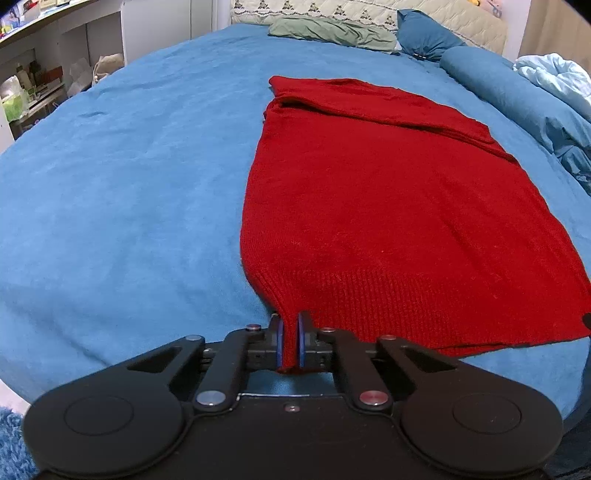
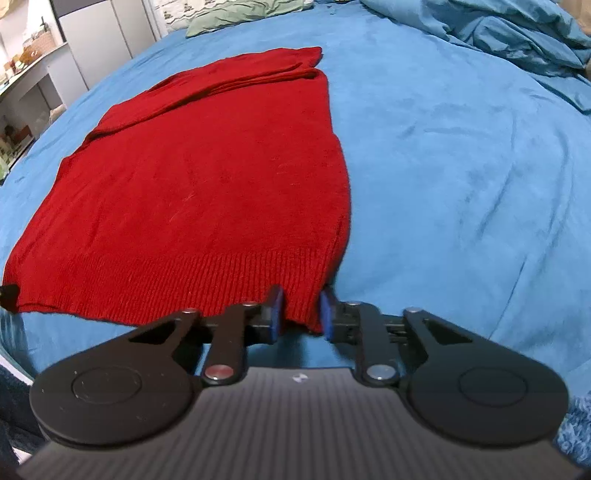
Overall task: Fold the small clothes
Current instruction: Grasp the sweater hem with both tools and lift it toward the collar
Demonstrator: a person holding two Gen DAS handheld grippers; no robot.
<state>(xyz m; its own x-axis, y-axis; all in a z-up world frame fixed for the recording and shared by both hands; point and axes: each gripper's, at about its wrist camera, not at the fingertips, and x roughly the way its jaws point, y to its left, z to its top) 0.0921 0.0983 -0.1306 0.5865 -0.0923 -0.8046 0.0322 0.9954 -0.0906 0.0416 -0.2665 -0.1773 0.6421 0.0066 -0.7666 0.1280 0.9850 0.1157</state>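
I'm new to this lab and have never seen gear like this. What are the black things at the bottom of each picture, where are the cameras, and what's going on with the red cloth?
The black parts are hand-held grippers with two fingers each, one in each of a person's hands; there is no robot arm. A fisheye camera on each gripper looks forward along its fingers, so there is one picture per gripper.

On the blue bedspread lies a red knitted sweater, spread flat with its sleeves folded across the far end. The left gripper is shut on one near corner of the ribbed hem. The right gripper has the other near corner between its fingers, which stand wider apart. A green pillow and rumpled blue bedding lie at the far end.
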